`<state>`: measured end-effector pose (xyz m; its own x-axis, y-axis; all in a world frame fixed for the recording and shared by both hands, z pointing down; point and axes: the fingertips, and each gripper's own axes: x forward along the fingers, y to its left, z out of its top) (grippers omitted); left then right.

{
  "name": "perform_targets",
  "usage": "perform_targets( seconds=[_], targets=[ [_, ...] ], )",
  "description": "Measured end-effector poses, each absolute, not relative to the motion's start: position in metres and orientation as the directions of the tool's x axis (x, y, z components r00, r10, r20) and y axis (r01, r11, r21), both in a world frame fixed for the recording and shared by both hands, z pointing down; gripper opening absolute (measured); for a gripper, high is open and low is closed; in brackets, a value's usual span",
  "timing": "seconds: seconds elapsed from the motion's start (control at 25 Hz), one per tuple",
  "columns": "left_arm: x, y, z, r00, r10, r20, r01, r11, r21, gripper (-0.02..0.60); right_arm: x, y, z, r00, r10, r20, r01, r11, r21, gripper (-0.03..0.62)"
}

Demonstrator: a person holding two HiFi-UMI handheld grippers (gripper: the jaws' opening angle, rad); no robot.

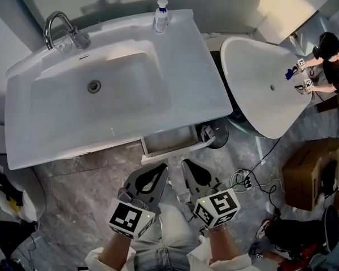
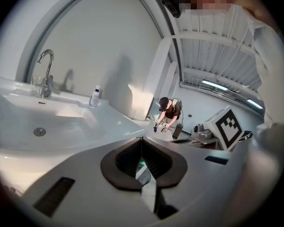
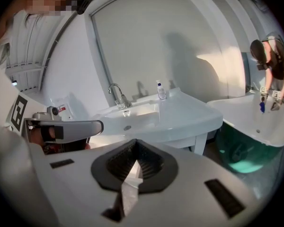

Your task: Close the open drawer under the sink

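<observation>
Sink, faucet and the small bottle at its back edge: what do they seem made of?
Sink: glossy white ceramic or cast resin; smooth moulded basin, soft reflections.
Faucet: polished chrome-look metal; mirror-bright, sharp highlights.
Bottle: probably clear plastic; see-through body, white pump top, though glass is possible.

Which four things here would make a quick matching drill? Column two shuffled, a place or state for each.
Things:
1. faucet
2. bottle
3. drawer
4. cardboard box

Places or states:
A. on the floor, far right
B. pulled open below the front edge of the sink
C. back left corner of the sink
D. back edge of the sink, toward the right

Pairs: 1-C, 2-D, 3-B, 4-A
</observation>
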<state>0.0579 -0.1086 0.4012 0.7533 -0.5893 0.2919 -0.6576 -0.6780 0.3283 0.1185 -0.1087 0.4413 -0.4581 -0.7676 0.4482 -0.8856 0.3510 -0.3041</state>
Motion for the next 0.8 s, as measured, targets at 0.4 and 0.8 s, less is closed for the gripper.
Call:
perform_targets(
  seconds=[0.4, 0.8],
  targets=[
    [0.05, -0.095, 0.473, 0.72, -0.598, 0.353, -0.694, -0.624, 0.359, 0.017, 0.12, -0.103, 0.51, -0.445, -0.743, 0.499, -0.893, 0.325, -0.312, 0.011],
    [0.049, -0.088, 0.541, 0.692, -0.577, 0.435, -0.721, -0.588, 0.366, 0.017, 0.13, -0.099, 0.575, -0.419, -0.719, 0.554, -0.908, 0.313, -0.28, 0.011]
  ],
)
